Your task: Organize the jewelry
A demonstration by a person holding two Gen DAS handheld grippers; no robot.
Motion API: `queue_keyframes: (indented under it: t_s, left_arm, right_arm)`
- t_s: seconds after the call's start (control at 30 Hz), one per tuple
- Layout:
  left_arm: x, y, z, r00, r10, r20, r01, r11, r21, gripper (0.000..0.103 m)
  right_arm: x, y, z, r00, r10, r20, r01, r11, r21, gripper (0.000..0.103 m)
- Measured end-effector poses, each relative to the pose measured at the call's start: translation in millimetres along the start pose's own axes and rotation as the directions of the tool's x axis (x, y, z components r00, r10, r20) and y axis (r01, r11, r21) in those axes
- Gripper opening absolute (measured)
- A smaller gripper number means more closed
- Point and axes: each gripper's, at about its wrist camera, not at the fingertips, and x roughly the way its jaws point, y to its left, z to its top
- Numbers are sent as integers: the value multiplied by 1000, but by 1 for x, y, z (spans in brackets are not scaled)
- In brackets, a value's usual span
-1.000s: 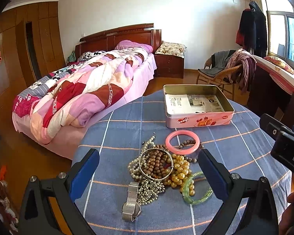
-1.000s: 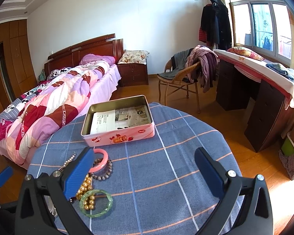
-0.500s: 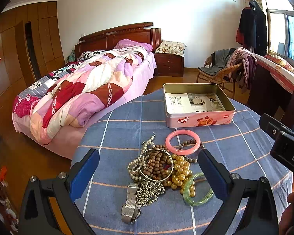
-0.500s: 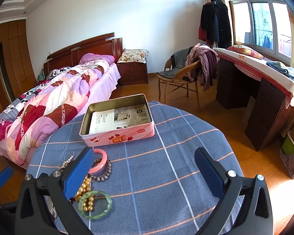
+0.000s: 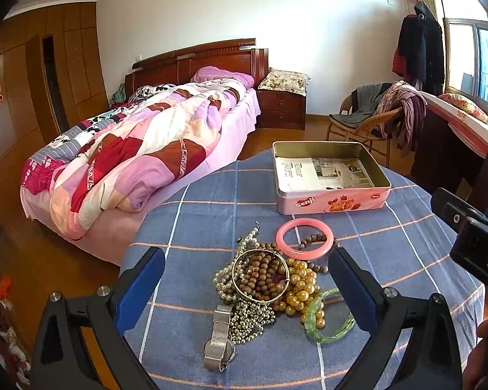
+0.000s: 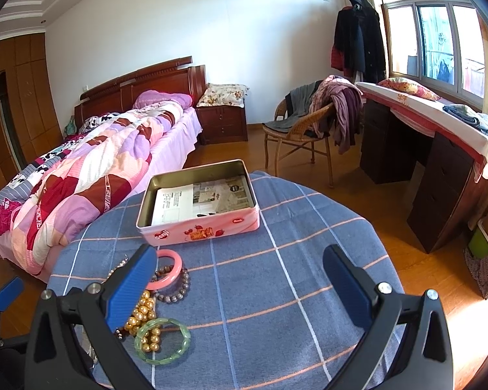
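place: I see a home bedroom | signs: bed (image 5: 153,149) with quilt, nightstand (image 6: 223,123), coats (hanging) (image 6: 358,39) near window

From my feed, a bed (image 5: 153,149) with a patchwork quilt (image 6: 91,175) stood beyond the tabletop's far left edge. A nightstand (image 6: 223,123) carried a floral cushion (image 5: 284,81). Past the far right edge, clothes draped a wicker chair (image 6: 296,136), beside a dark desk (image 6: 439,169) under the window (image 6: 436,45).
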Motion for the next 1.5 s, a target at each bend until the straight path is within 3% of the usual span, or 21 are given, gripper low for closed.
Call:
queue_keyframes:
  t_s: [0.53,0.67,0.73,0.8,0.9,0.93,1.03,1.23,1.33,1.5]
  left_arm:
    - [21,3,-5,999,0,-50,0,1000,-4,100]
    - [35,15,-12,994,-43,-99,43,999,-7,100]
    - [44,28,-20,988,-74,-132,72,997,-21,100]
    - [53,44,-27,985,-65,-162,56,997,-54,100]
    - [61,62,-33,980,-69,-188,50,993,-106,100]
    - [62,65,-35,979,-80,-187,57,990,-128,99]
    - [71,66,-32,974,-114,-195,86,986,-145,86]
    - [105,48,-30,947,-173,-271,139,980,-142,56]
    - [110,44,-29,946,-181,-270,146,979,-143,49]
    - [109,41,-29,936,-227,-270,198,971,-130,22]
  right_arm:
    - [17,-4,-6,999,2,-39,-2,1000,4,103]
    - [28,-6,-10,996,45,-73,-45,999,3,103]
    - [37,-9,-16,988,102,-119,-102,995,7,103]
    - [48,-10,-26,976,130,-177,-131,991,2,100]
    - [67,-10,-47,942,180,-282,-186,983,5,80]
    - [71,-10,-53,930,199,-308,-206,979,9,79]
    - [76,-1,-65,906,231,-353,-252,968,-12,74]
    - [78,15,-66,898,236,-371,-288,953,-91,74]
    - [87,21,-71,886,226,-404,-296,948,-118,63]
    - [85,30,-72,897,205,-392,-296,937,-186,55]
